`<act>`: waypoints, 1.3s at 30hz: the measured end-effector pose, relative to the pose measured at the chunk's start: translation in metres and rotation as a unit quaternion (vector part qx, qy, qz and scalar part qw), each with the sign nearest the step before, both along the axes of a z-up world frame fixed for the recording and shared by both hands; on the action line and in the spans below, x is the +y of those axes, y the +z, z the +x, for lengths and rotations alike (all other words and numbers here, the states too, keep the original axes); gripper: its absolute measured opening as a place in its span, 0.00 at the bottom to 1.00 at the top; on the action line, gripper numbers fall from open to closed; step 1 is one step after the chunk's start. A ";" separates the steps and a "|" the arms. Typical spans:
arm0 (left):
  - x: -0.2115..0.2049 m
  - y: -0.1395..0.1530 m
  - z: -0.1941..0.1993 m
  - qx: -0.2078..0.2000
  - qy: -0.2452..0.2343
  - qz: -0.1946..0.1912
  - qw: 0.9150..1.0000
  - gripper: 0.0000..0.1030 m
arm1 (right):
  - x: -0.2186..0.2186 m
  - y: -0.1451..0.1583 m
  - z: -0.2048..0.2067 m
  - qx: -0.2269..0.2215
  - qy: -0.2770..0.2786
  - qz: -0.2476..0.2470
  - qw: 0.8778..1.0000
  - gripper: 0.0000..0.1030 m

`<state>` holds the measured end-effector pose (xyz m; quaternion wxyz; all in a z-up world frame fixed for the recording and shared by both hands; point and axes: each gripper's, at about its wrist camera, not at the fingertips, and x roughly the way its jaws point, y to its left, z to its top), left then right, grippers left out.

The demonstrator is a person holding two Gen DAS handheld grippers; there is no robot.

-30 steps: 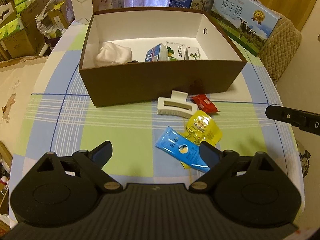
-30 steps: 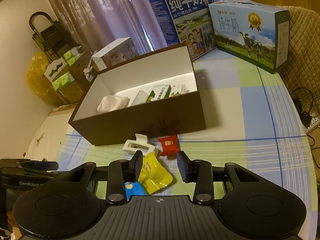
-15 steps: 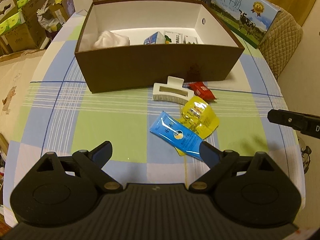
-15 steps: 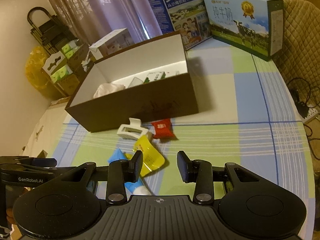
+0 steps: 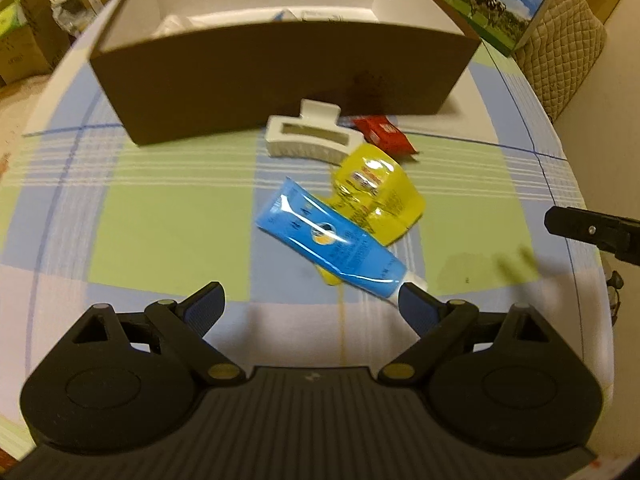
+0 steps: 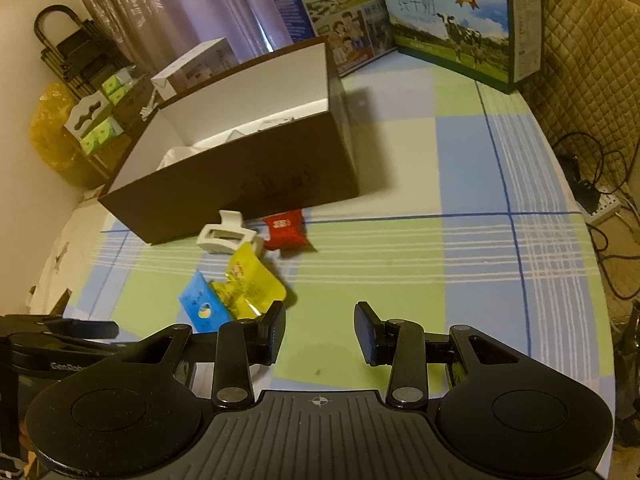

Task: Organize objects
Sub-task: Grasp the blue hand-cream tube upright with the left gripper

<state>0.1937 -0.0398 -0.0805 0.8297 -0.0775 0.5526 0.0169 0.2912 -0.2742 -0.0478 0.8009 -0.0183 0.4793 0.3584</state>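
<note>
Lying diagonally from centre to lower right of the left wrist frame, the blue sachet [image 5: 331,240] sits nearest the left gripper [image 5: 312,304], jaws released wide; right gripper [image 6: 320,332] jaws part-open, empty.

Dim, warm yellowish indoor light from above; both views w/ strong fisheye bending at the edges and dark vignetted corners. Left wrist view is motion-blurred, esp. the brown box [image 5: 280,68] and tablecloth [image 5: 140,208] stripes, w/ white glare streaks on the blue packet [image 5: 328,236] and yellow packet [image 5: 376,192]. Right wrist view sharper; box throws a soft shadow to its right, curtain [image 6: 180,8] glows faintly w/ backlight.
</note>
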 end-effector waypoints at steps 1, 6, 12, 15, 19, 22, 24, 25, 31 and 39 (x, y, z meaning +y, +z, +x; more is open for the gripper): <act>-0.002 -0.003 0.003 0.002 0.001 -0.004 1.000 0.89 | -0.002 -0.001 0.001 0.001 -0.002 -0.001 1.000 0.34; -0.015 -0.024 0.022 0.020 0.002 -0.010 1.000 0.89 | -0.010 -0.005 0.008 0.007 -0.013 -0.006 1.000 0.34; -0.026 -0.043 0.039 0.032 0.001 0.004 0.999 0.89 | -0.018 -0.008 0.013 0.012 -0.024 -0.010 1.000 0.34; -0.028 -0.046 0.042 0.028 -0.004 0.012 1.000 0.88 | -0.020 -0.011 0.016 0.016 -0.028 -0.012 0.999 0.34; -0.023 -0.049 0.039 0.027 -0.012 0.030 0.999 0.74 | -0.019 -0.014 0.018 0.020 -0.028 -0.013 0.999 0.34; -0.008 -0.053 0.030 0.025 -0.004 0.030 0.999 0.55 | -0.014 -0.017 0.018 0.023 -0.023 -0.014 0.999 0.34; -0.001 -0.053 0.023 0.018 -0.008 0.045 0.999 0.47 | -0.011 -0.019 0.019 0.026 -0.018 -0.014 0.999 0.34; 0.004 -0.053 0.019 0.016 -0.006 0.049 0.999 0.44 | -0.009 -0.021 0.019 0.027 -0.016 -0.014 0.999 0.34; 0.039 -0.053 -0.004 0.003 0.016 0.057 0.998 0.35 | 0.009 -0.028 0.019 0.037 0.007 -0.007 0.999 0.34; 0.076 -0.050 -0.017 0.006 0.061 0.064 0.996 0.35 | 0.046 -0.047 0.025 0.073 0.069 0.075 0.992 0.34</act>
